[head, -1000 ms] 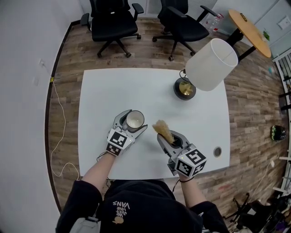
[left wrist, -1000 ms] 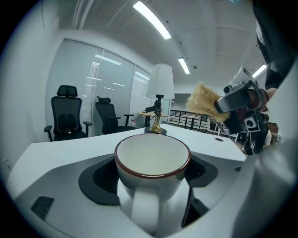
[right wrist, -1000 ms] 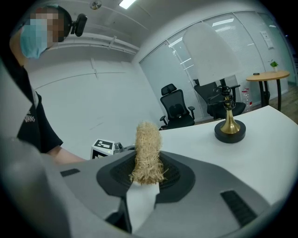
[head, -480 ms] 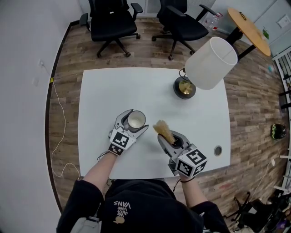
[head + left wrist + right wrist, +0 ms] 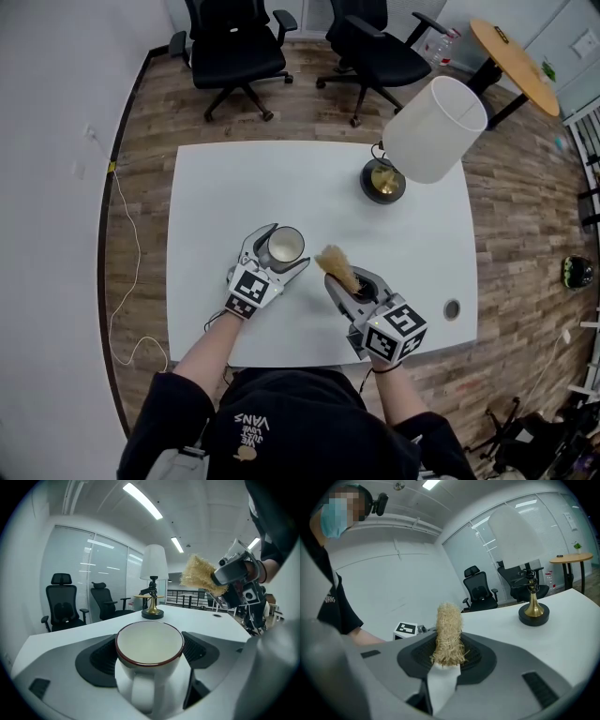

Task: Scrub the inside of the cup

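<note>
A white cup (image 5: 284,247) with a dark red rim sits between the jaws of my left gripper (image 5: 277,251), which is shut on it; the cup (image 5: 150,656) stands upright with its handle toward the camera and its inside looks empty. My right gripper (image 5: 349,284) is shut on the white handle of a scrub brush (image 5: 336,267) with a straw-coloured bristle head. The brush (image 5: 448,637) points up and away from the jaws. In the head view the bristles hang a short way right of the cup, apart from it.
A white table (image 5: 244,192) carries a lamp with a gold base (image 5: 382,182) and a white shade (image 5: 434,130) at the back right. A cable hole (image 5: 453,307) lies near the right edge. Two black office chairs (image 5: 234,47) stand beyond the table.
</note>
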A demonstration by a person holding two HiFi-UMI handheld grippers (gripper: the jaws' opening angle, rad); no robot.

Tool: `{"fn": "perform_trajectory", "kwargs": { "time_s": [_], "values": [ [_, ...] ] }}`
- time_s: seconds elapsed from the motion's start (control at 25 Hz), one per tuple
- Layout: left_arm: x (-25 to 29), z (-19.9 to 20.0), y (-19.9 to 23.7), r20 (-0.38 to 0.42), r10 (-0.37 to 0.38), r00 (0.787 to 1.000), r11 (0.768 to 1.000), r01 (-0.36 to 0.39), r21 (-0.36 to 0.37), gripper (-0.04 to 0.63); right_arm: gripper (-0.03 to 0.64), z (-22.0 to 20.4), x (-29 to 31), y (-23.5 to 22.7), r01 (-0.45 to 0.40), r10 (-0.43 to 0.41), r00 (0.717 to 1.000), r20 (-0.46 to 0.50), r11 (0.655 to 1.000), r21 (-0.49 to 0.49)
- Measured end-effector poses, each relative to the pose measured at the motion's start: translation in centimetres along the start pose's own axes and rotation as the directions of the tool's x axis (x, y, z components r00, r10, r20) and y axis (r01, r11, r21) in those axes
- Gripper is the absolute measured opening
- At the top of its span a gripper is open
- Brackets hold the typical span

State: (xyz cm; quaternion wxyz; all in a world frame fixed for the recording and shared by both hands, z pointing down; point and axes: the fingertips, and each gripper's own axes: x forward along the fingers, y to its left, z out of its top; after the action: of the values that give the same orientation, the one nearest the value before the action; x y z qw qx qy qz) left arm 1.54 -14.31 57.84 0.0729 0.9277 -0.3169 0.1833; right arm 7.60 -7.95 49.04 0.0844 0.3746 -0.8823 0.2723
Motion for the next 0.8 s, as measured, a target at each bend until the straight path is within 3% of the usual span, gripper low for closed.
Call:
{"fn": "perform_trajectory", "kwargs": {
  "time_s": [0.32, 0.64, 0.72, 0.8],
  "values": [
    [-4.3, 4.2, -0.4, 0.092, 0.001, 0.996, 0.999, 0.002, -0.035, 0.410, 0.104, 0.9, -0.4, 0.9, -0.004, 0.005, 1.000, 0.030, 1.000, -0.022],
    [-7.8, 7.7, -1.9, 0.131, -0.006, 0.991, 0.998, 0.013, -0.054, 0.406, 0.104, 2.6, -0.3, 2.2, -0.024, 0.028, 0.998, 0.064, 0.998, -0.061],
    [-8.5, 8.4, -2.1, 0.138, 0.007, 0.990, 0.999, -0.001, -0.041, 0.386, 0.104, 3.1, -0.3, 2.6, -0.029, 0.034, 0.997, 0.071, 0.997, -0.073],
    [-9.3, 9.1, -2.2, 0.154, 0.023, 0.988, 1.000, -0.021, -0.019, 0.323, 0.104, 3.4, -0.2, 3.1, -0.034, 0.041, 0.996, 0.077, 0.996, -0.086]
  ]
}}
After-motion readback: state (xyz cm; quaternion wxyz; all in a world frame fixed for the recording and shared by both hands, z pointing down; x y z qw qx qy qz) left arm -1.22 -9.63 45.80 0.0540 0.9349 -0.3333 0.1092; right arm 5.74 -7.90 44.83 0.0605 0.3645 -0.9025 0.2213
